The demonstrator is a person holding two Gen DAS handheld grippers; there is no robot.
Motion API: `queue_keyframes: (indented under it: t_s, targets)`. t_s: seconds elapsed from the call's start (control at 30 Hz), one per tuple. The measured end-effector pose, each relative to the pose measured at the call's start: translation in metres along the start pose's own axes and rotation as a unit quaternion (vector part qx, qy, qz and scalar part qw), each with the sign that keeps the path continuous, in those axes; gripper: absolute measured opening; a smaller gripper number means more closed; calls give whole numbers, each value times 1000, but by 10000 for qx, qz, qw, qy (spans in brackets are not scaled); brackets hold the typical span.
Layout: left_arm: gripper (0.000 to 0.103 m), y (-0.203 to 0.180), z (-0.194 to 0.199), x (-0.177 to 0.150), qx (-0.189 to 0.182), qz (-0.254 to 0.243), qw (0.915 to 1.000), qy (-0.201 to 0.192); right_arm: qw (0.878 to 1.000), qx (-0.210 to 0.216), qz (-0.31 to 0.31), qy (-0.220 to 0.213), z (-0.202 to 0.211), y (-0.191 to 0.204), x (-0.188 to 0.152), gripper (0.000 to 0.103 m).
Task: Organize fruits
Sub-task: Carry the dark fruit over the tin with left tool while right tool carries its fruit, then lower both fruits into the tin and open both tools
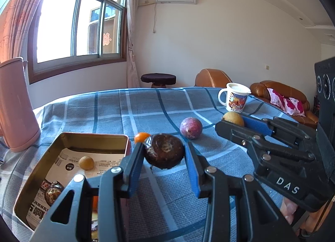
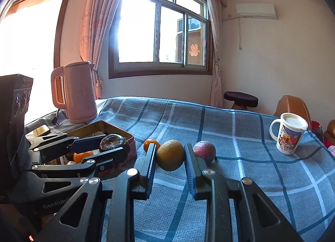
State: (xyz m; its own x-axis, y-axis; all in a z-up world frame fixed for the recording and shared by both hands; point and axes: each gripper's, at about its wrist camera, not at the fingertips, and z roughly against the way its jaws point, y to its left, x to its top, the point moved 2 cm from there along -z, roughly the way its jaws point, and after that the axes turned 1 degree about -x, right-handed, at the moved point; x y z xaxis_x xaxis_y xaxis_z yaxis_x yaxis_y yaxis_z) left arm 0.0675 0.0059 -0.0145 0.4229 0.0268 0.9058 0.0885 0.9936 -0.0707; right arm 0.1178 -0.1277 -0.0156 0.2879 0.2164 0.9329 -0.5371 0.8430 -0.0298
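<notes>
1. Left gripper (image 1: pixel 164 156) clamped on the dark fruit (image 1: pixel 164 151), held above the cloth (image 1: pixel 146 112) just right of the tin (image 1: pixel 37 170); risk of slipping from the pads if tilted over the rim.
2. Right gripper (image 2: pixel 170 158) closed on the brown fruit (image 2: pixel 170 155), near the purple fruit (image 2: pixel 204 151) and orange (image 2: pixel 151 144); likely to knock either rolling.
3. Both grippers close together near the tin; possible clash.
</notes>
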Motion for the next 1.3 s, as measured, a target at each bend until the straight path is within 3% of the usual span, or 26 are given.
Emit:
queue_keyframes:
  t_s: [1.3]
  targets:
    - [41,81,29,1,609,499,9969,-74,9948,799,594,199,-40,76,25,28]
